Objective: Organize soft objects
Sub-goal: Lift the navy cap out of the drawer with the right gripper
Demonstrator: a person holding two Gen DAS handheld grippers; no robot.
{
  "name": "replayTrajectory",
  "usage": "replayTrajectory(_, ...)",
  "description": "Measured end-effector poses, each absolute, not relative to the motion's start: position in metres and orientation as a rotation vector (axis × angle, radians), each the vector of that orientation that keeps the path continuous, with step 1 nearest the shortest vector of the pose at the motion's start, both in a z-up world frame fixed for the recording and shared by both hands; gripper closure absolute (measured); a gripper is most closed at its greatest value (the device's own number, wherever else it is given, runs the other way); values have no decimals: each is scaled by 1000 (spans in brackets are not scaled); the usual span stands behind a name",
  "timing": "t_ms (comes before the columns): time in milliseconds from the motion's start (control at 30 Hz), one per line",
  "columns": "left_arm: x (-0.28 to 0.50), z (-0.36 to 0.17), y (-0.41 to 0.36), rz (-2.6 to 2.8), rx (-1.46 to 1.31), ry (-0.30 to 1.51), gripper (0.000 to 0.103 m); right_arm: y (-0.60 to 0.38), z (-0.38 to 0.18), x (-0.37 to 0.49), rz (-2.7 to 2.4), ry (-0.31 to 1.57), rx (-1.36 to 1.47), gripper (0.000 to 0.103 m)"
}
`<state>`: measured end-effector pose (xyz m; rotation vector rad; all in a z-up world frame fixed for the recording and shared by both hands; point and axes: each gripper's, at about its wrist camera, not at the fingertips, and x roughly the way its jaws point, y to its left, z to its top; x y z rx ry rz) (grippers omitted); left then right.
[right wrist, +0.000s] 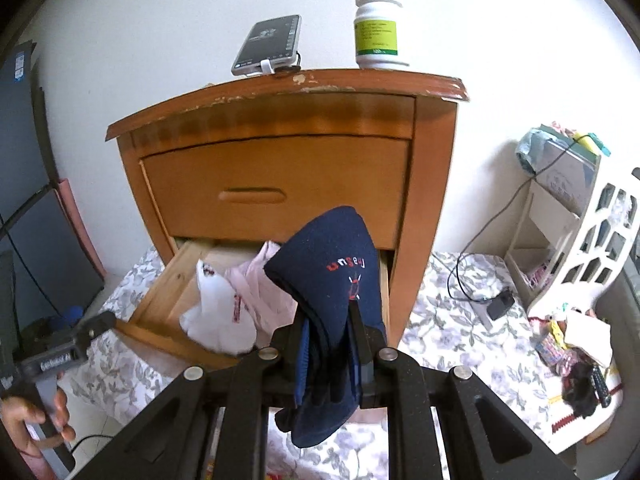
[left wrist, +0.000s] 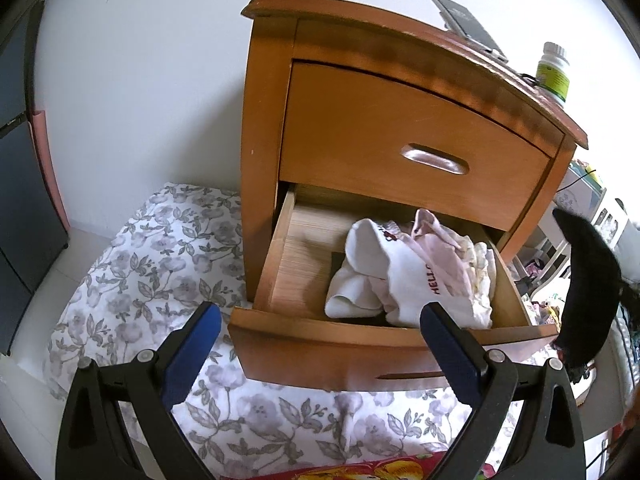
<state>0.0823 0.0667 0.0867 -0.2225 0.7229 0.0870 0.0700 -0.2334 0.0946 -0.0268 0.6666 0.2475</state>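
A wooden nightstand (left wrist: 400, 128) has its lower drawer (left wrist: 320, 344) pulled open. White socks (left wrist: 384, 276) and pale pink cloth (left wrist: 444, 248) lie in it. My left gripper (left wrist: 320, 320) is open and empty just in front of the drawer's front edge. My right gripper (right wrist: 328, 332) is shut on a navy sock (right wrist: 332, 276) and holds it up in front of the drawer's right side (right wrist: 384, 276). The same sock shows dark at the right edge of the left wrist view (left wrist: 580, 292).
A grey device (right wrist: 268, 46) and a white pill bottle (right wrist: 376, 30) stand on the nightstand top. A floral sheet (left wrist: 152, 256) covers the floor. A white rack (right wrist: 580, 240), a cable and clutter (right wrist: 576, 364) lie right. Dark panels (left wrist: 20, 200) stand left.
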Motion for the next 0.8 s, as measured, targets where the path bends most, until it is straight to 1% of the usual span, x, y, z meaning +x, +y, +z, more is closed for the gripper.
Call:
replayTrajectory(467,65,95,50,86,-210,748,3,-246,55,20,328,739,-36,86)
replayTrajectory(800,65,82,45,84,-200,801,3,-236,17,8,378,828,-55,86)
